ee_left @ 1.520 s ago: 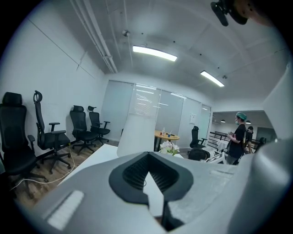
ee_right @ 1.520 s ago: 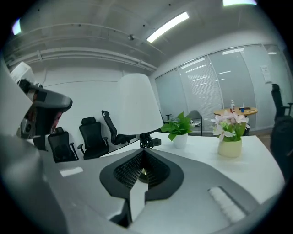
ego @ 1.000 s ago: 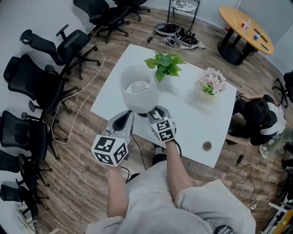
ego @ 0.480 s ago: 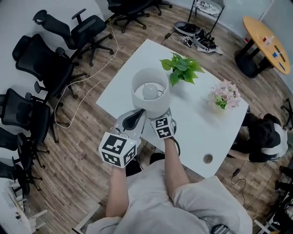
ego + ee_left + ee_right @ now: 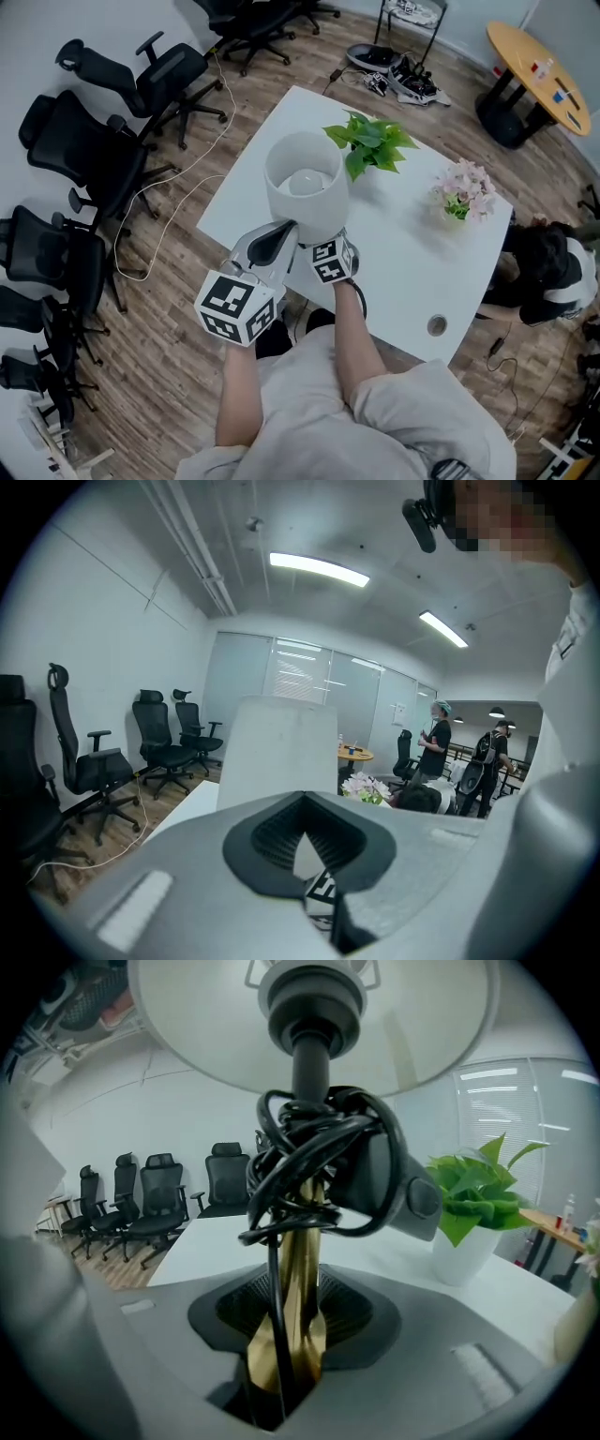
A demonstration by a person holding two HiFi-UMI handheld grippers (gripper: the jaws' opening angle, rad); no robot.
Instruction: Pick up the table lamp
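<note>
The table lamp has a white drum shade [image 5: 305, 187] and a brass stem [image 5: 298, 1269] with a black cord coiled round it. My right gripper [image 5: 323, 246] is shut on that stem just below the coil, seen close up in the right gripper view [image 5: 289, 1344]. The shade's underside [image 5: 309, 1016] fills the top of that view. The lamp's base is hidden. My left gripper [image 5: 272, 246] sits right beside the lamp on its left, jaws together with nothing between them [image 5: 305, 850]; the shade [image 5: 277, 752] stands just ahead of it.
On the white table [image 5: 412, 253] stand a green potted plant [image 5: 370, 141] and a pot of pink flowers [image 5: 461, 192]. Several black office chairs [image 5: 94, 150] line the left. A person [image 5: 544, 281] sits at the table's right, and a round wooden table [image 5: 534, 66] is far right.
The shade now looks slightly larger and nearer in the head view, with both grippers staying beside the stem. The view has shifted a little.
</note>
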